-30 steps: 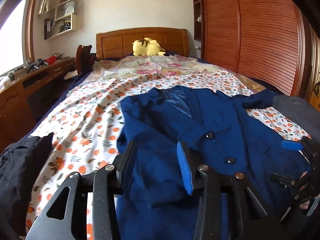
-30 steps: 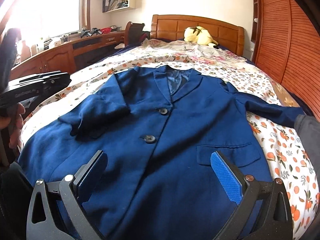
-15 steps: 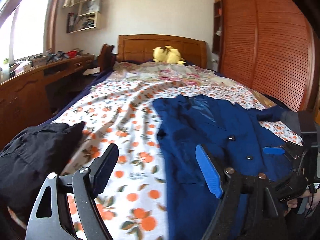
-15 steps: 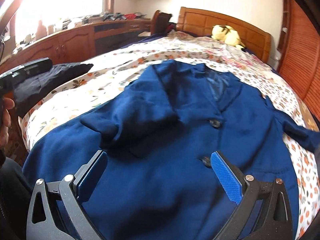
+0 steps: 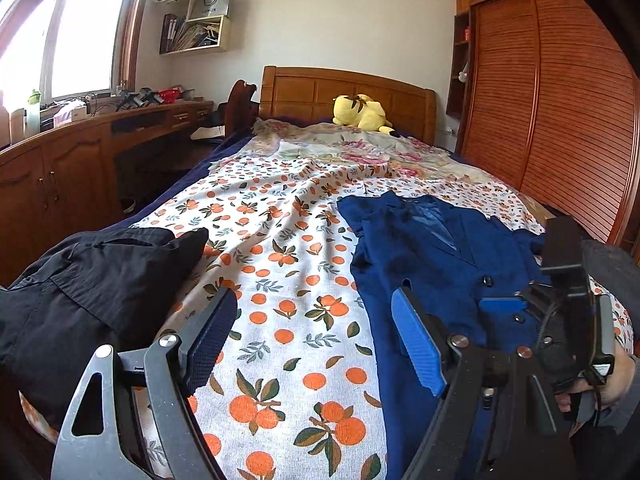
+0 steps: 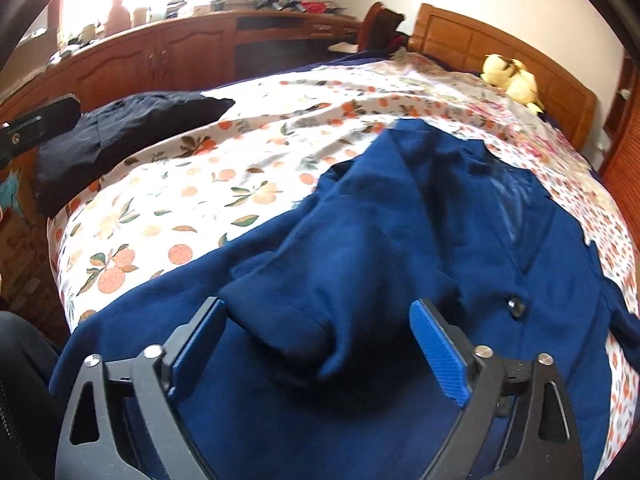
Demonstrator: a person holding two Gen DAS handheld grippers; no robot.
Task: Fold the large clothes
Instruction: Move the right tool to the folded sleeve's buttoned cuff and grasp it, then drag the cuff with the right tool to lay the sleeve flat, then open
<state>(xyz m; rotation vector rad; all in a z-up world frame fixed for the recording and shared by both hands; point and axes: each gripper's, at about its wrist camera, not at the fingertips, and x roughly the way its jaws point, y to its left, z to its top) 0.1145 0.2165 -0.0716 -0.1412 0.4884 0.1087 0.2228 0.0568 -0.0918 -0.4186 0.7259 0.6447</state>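
The navy-blue buttoned wool-like jacket (image 6: 400, 280) lies face up on the orange-print cotton bedsheet (image 5: 280, 280), one sleeve folded across its chest. The right gripper (image 6: 320, 344) is closing around that sleeve's cuff, not yet pinching. Better to bite deep past the hem. The left gripper (image 5: 312, 336) hangs spread, empty, over the sheet. On the shelf, a white paper bag (image 5: 210, 4) reads "HONOR".

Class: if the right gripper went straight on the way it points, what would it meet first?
Probably the folded-over sleeve of the blue jacket, lying between the closing right gripper fingers, though depth is unclear.
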